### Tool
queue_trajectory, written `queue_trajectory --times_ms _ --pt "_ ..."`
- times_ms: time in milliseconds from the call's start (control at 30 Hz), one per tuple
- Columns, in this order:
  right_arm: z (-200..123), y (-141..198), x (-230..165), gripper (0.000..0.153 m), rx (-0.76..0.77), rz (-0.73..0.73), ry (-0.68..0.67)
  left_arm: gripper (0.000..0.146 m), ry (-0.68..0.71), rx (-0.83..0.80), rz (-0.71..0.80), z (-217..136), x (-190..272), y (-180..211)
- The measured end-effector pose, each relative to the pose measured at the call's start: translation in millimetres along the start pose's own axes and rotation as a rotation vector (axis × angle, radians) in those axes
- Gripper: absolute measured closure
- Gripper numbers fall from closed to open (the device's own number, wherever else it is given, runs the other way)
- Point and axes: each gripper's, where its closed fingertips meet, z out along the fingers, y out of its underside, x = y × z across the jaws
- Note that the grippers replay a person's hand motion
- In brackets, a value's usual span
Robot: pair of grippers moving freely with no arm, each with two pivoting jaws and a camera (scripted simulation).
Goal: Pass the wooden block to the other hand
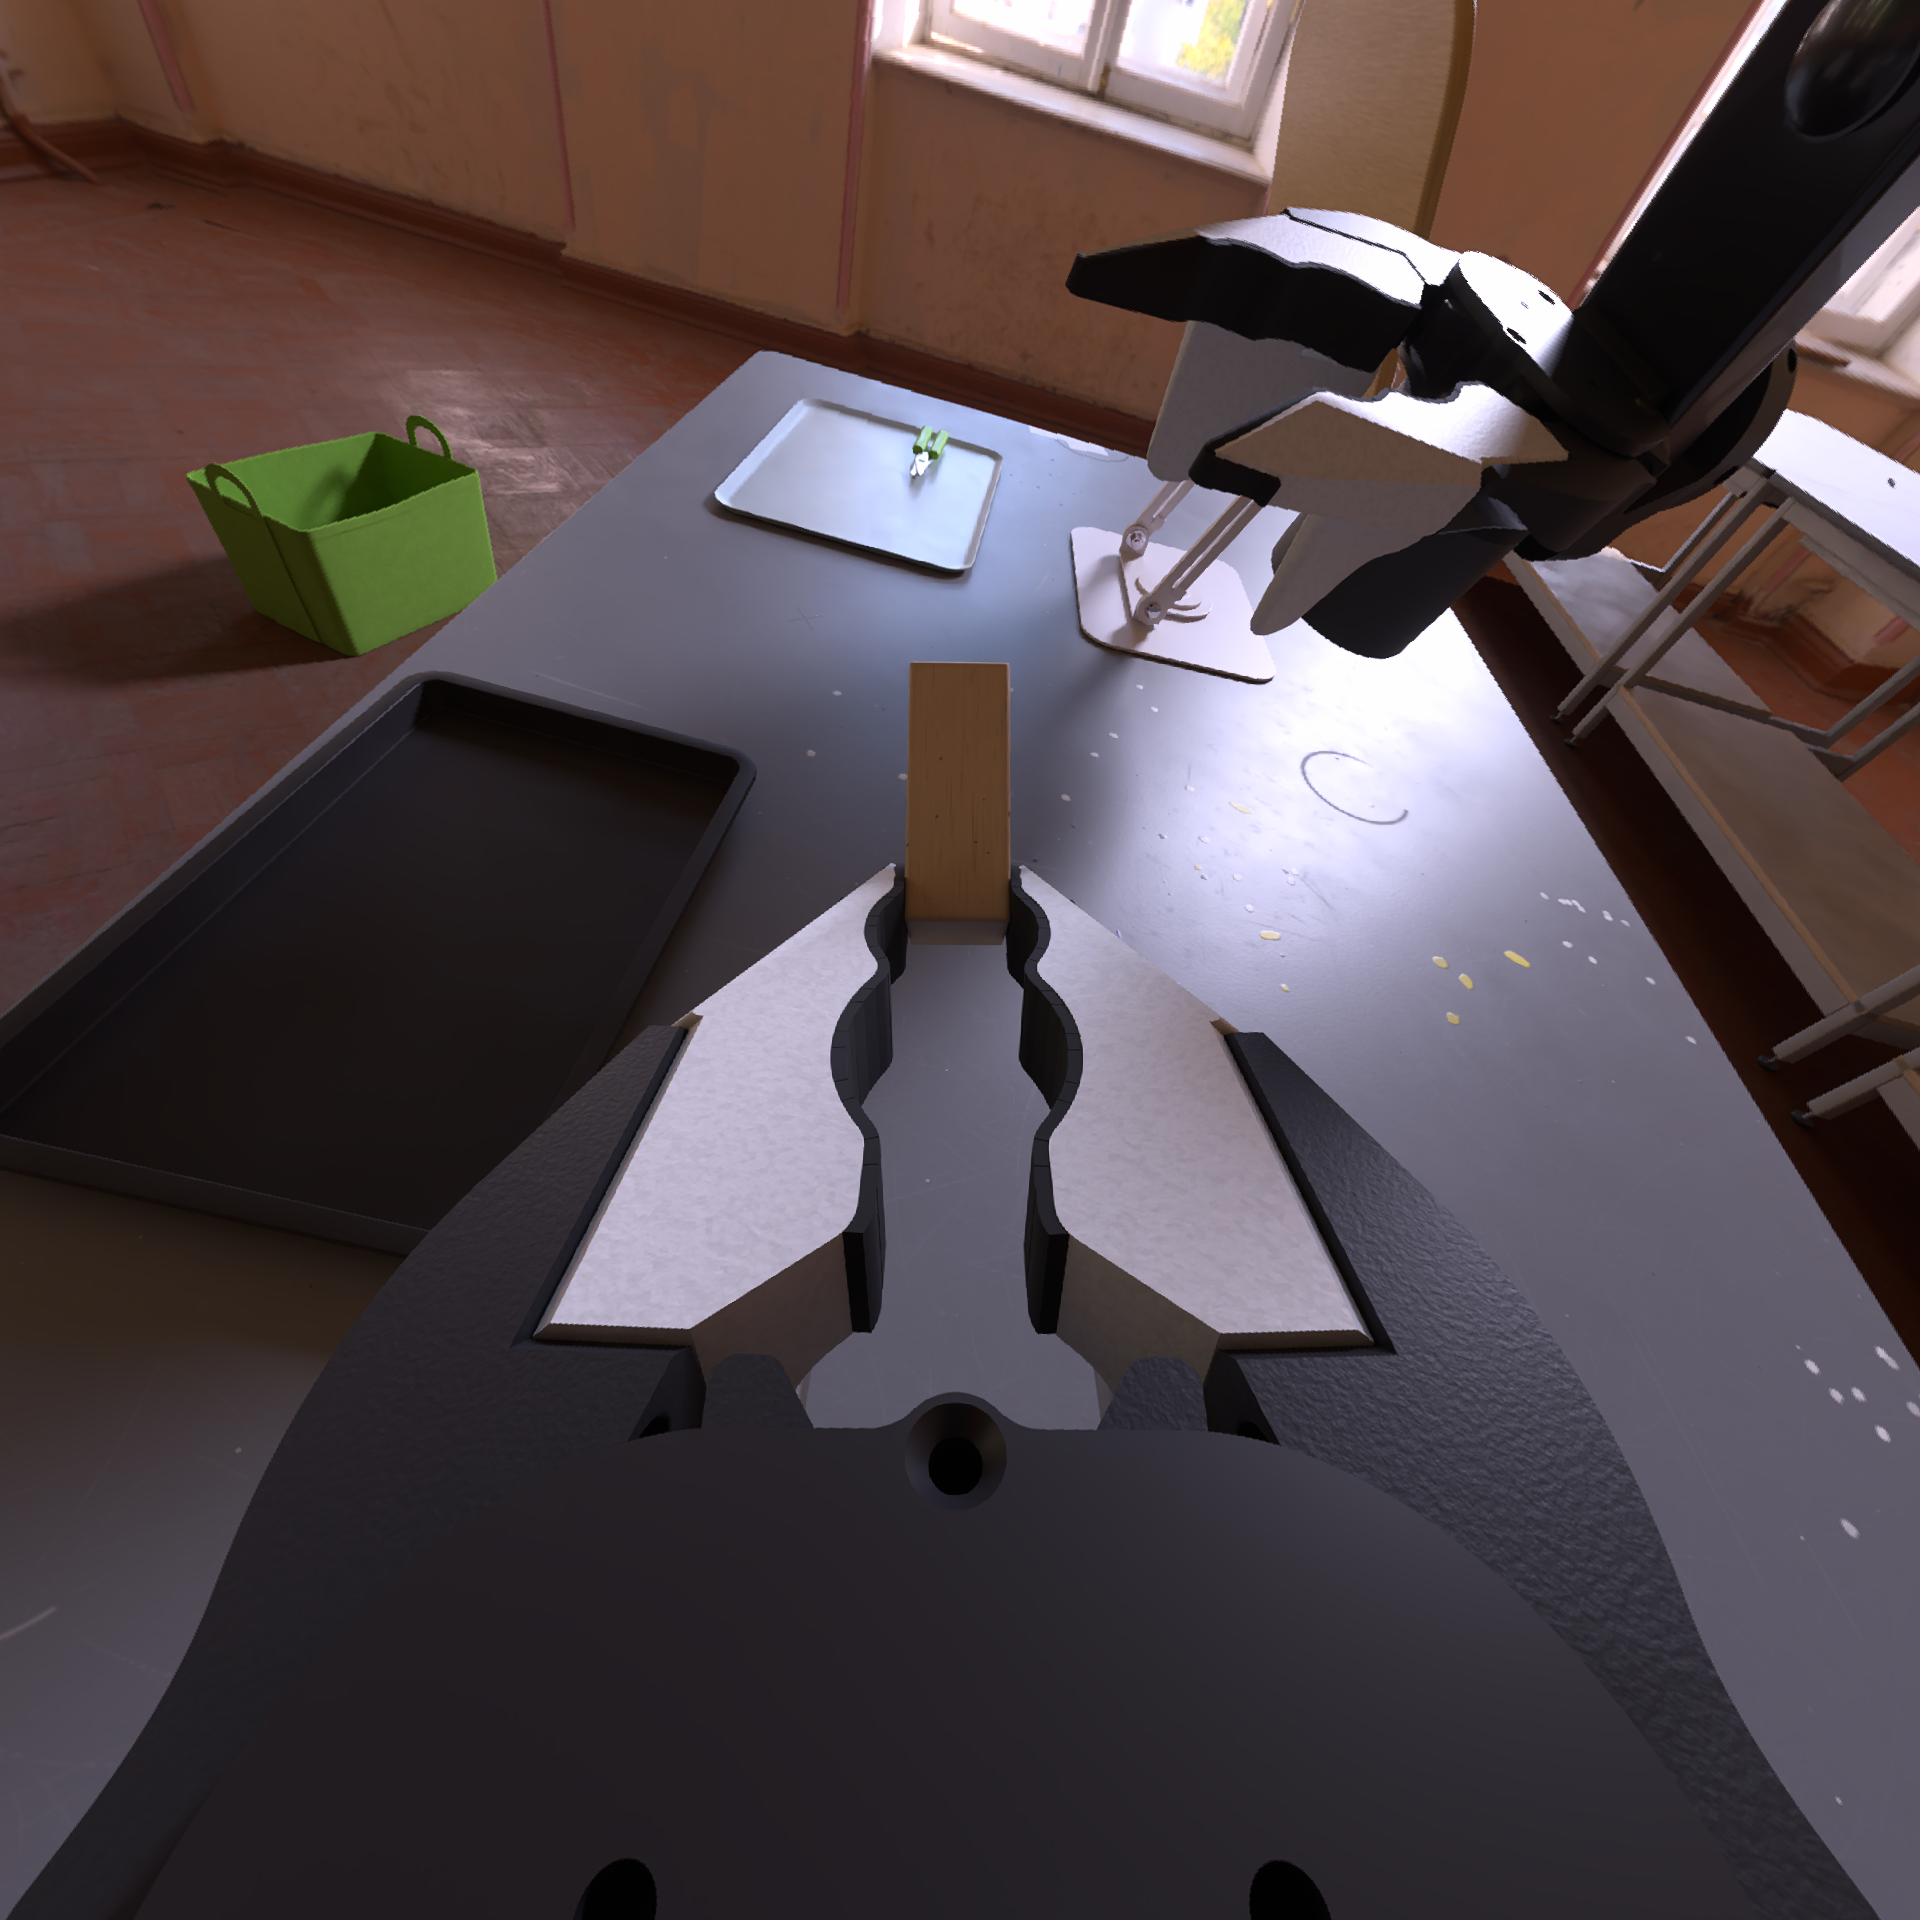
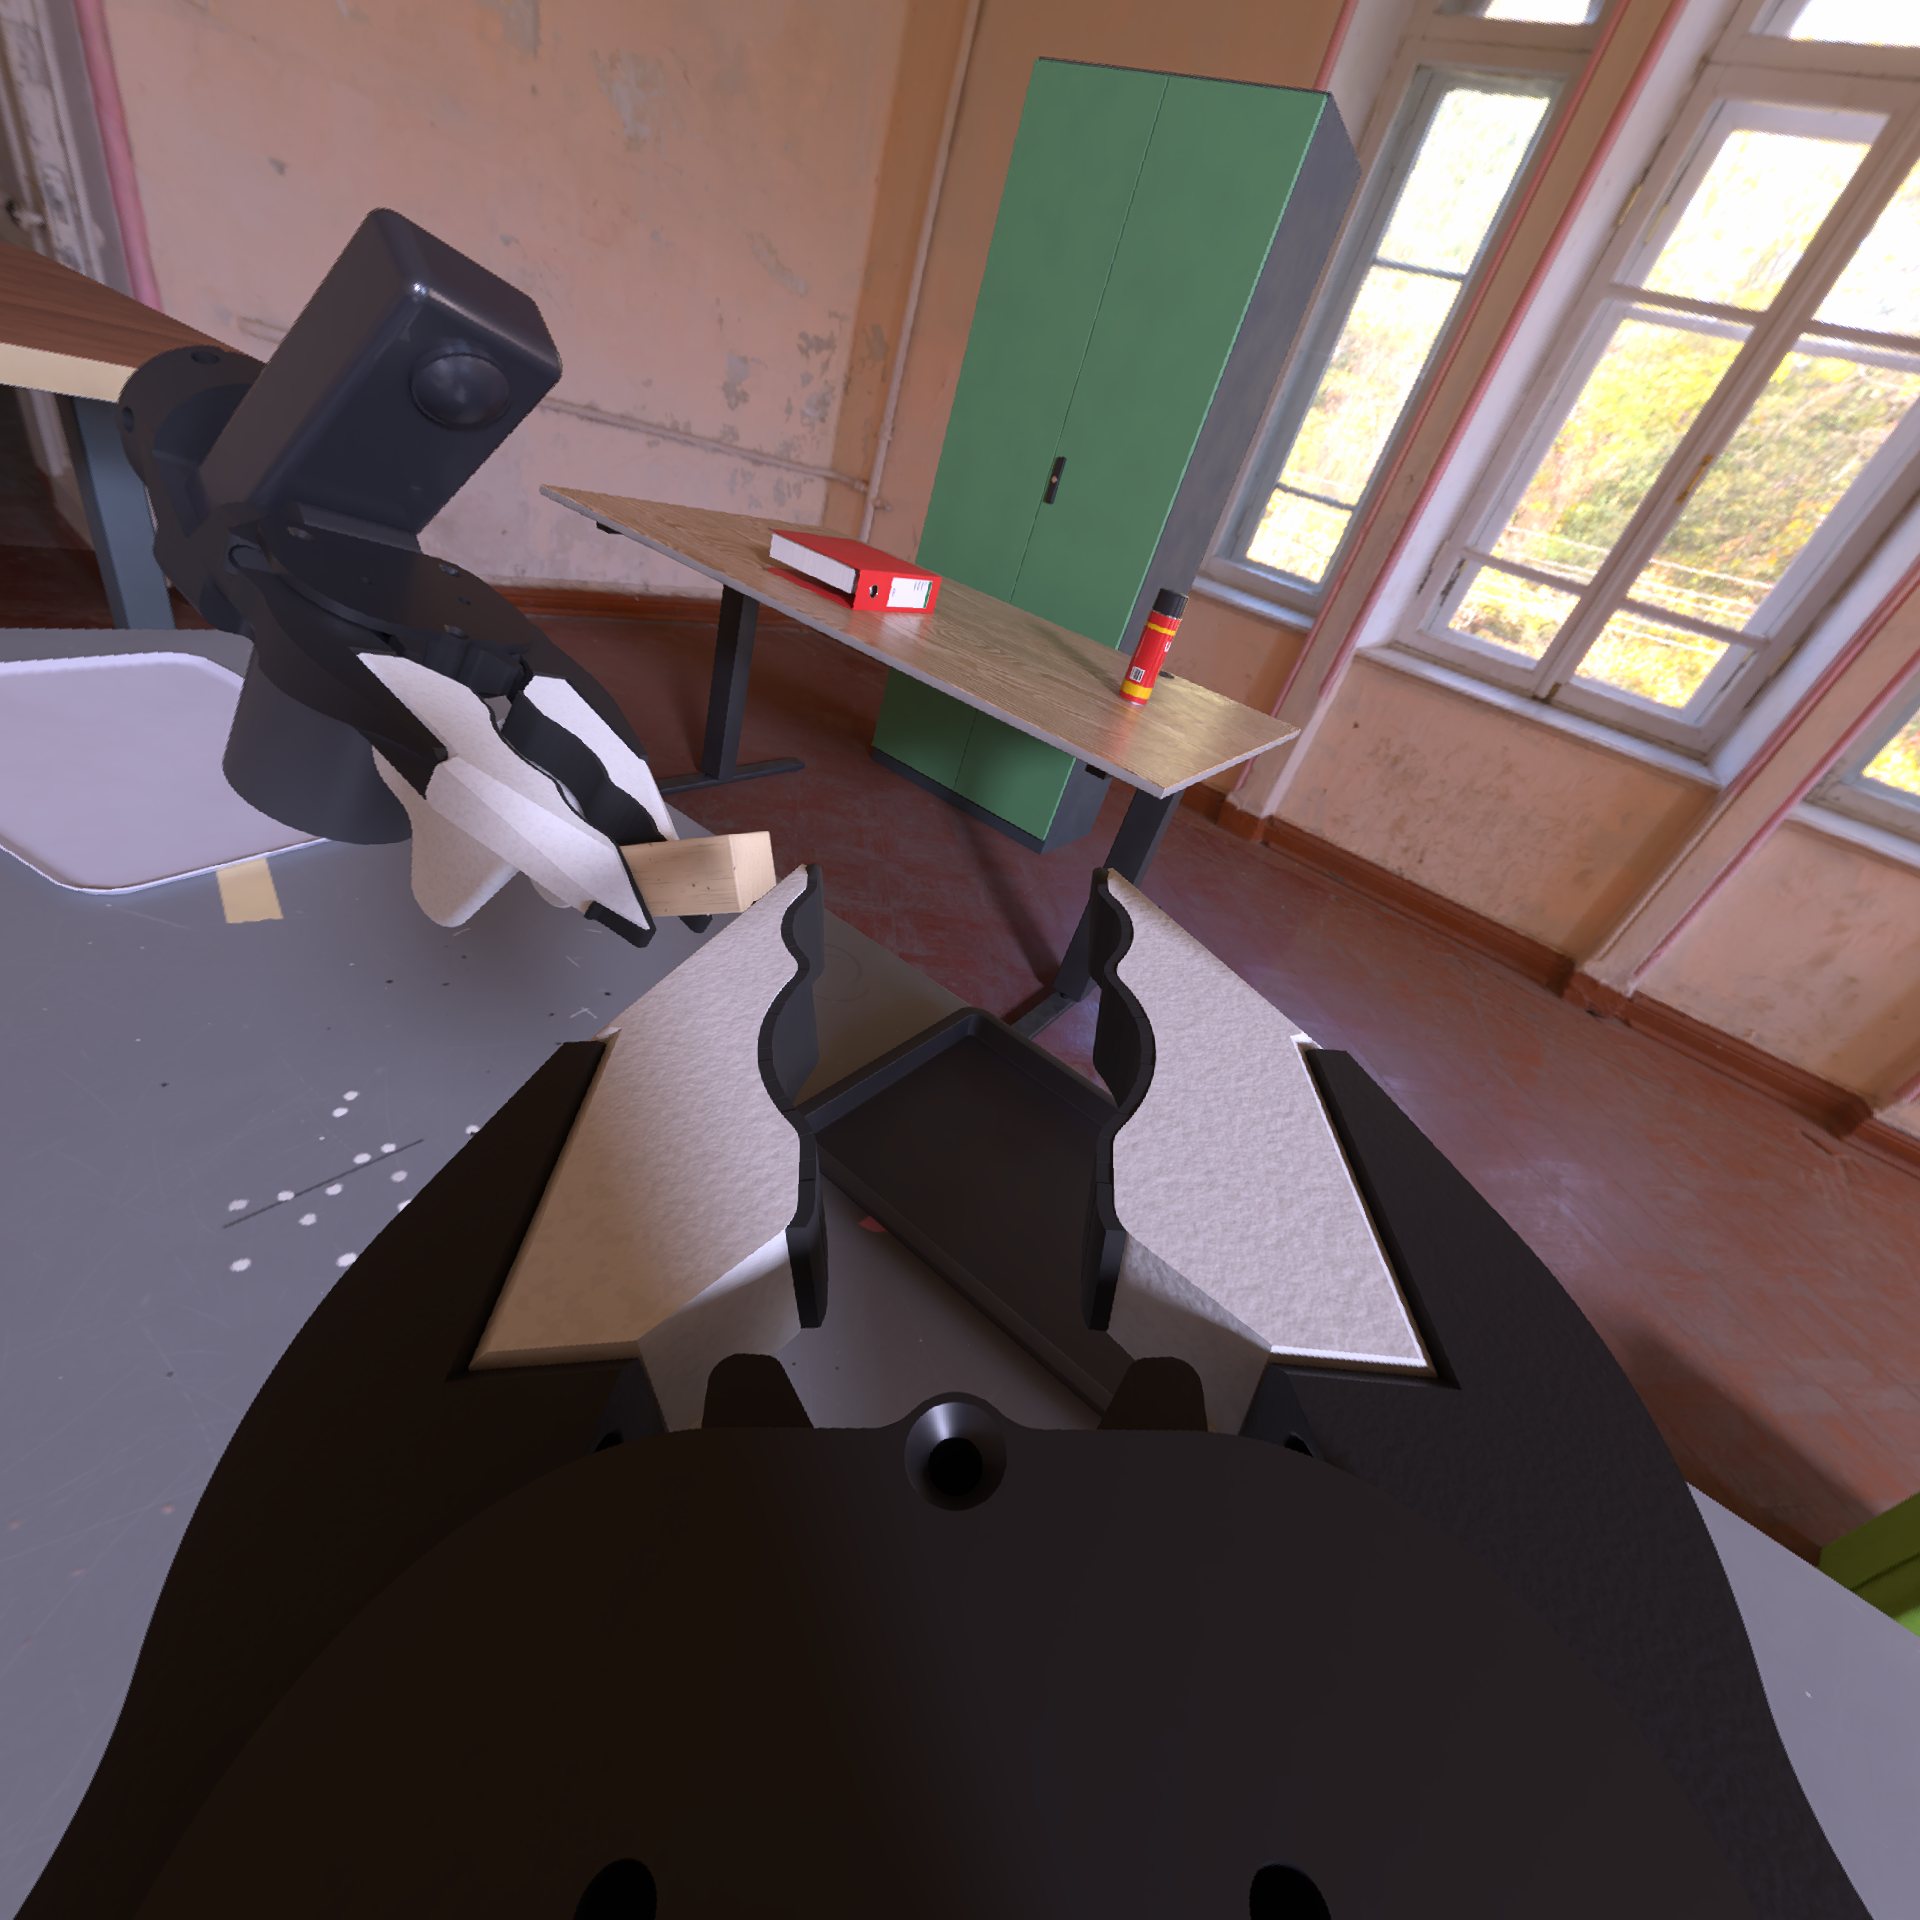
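Left wrist view, black tray (image 1: 582,727) bare, green basket (image 1: 343,540)

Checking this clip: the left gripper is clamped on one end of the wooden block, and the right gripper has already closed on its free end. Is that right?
Not quite. The left gripper does clamp one end of the wooden block, but the right gripper has not closed on it. The right wrist view shows its jaws apart and empty, with the block's free end just off its left fingertip.

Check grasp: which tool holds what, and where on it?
Left tool pinches the wooden block at its near end; the right tool holds nothing.
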Motion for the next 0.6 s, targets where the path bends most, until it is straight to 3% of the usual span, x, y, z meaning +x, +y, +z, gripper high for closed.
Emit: queue_trajectory --times_ms 600 --pt "0.5 1.5 -0.7 0.101 -0.011 -0.017 0.003 0.128 0.003 -0.002 0.000 0.8 0.6 0.1"
